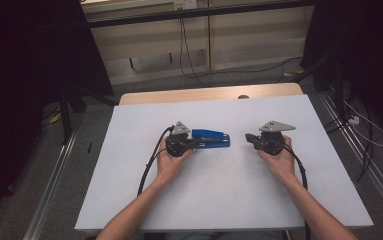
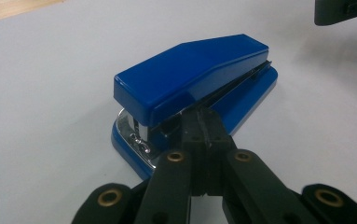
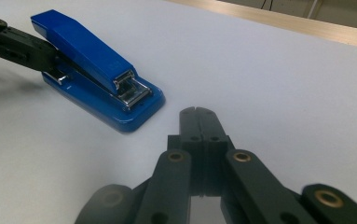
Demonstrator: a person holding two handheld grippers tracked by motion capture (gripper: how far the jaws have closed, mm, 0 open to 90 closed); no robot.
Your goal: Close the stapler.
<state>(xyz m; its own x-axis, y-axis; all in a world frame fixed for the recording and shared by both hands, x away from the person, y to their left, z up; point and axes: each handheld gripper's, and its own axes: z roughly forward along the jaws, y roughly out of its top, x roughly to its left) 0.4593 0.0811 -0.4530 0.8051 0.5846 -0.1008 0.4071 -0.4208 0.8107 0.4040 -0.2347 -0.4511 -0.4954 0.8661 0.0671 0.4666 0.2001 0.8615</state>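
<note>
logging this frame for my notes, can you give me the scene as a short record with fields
object: blue plastic stapler, lying closed on the white table
left hand-held gripper: shut, tips at the stapler's side, jaws closed on nothing
right hand-held gripper: shut, apart from the stapler, pointing toward it
table edge: light wooden strip at the far side

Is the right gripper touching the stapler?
No, the right gripper sits shut on bare table, apart from the blue stapler.

no legible text, stapler marking too blurred
</note>
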